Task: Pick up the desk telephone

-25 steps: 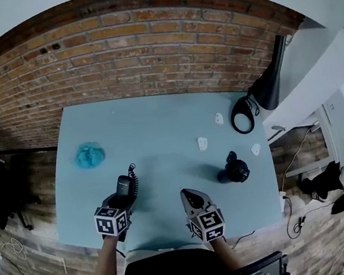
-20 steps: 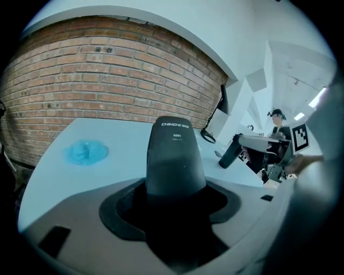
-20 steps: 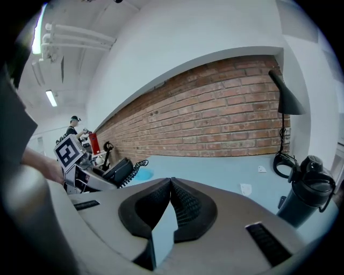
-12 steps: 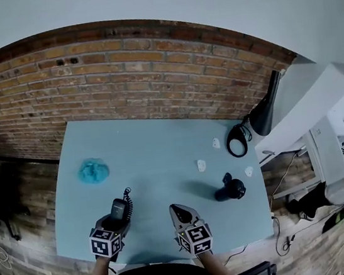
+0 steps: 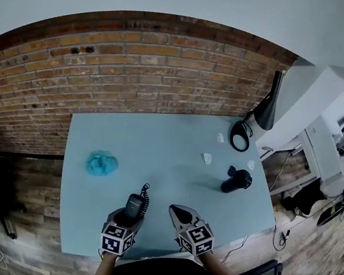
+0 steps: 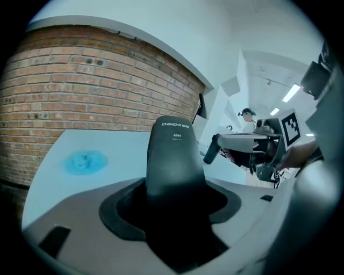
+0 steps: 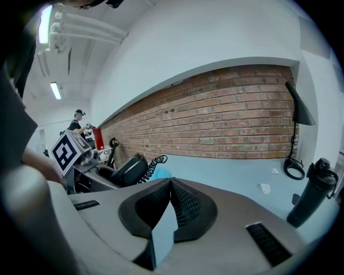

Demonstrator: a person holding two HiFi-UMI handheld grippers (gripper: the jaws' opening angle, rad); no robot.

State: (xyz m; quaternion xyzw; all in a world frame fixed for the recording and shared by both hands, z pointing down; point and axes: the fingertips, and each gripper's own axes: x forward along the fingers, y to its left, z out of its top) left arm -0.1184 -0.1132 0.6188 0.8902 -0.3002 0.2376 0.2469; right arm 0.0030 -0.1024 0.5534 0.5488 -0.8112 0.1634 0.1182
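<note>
The black telephone handset (image 5: pixel 134 204) with its coiled cord (image 5: pixel 144 190) sits in my left gripper (image 5: pixel 129 213), near the front left of the pale blue table (image 5: pixel 159 135). In the left gripper view the handset (image 6: pixel 174 161) stands up between the jaws, which are shut on it. My right gripper (image 5: pixel 177 210) hangs just right of it, shut with nothing between its ribbed pads (image 7: pixel 185 204). The right gripper view shows the handset (image 7: pixel 128 169) and cord (image 7: pixel 156 160) off to the left. No telephone base is in view.
A crumpled blue thing (image 5: pixel 101 163) lies at the table's left. A black bottle (image 5: pixel 237 182) stands at the right, with small white bits (image 5: pixel 207 158) near it. A black lamp (image 5: pixel 270 110) and its ring base (image 5: pixel 240 137) are at the back right. A brick wall (image 5: pixel 117 65) is behind.
The right gripper has drawn left, away from the black bottle and closer to the left gripper. The left gripper keeps the handset and has shifted a little over the table's front.
</note>
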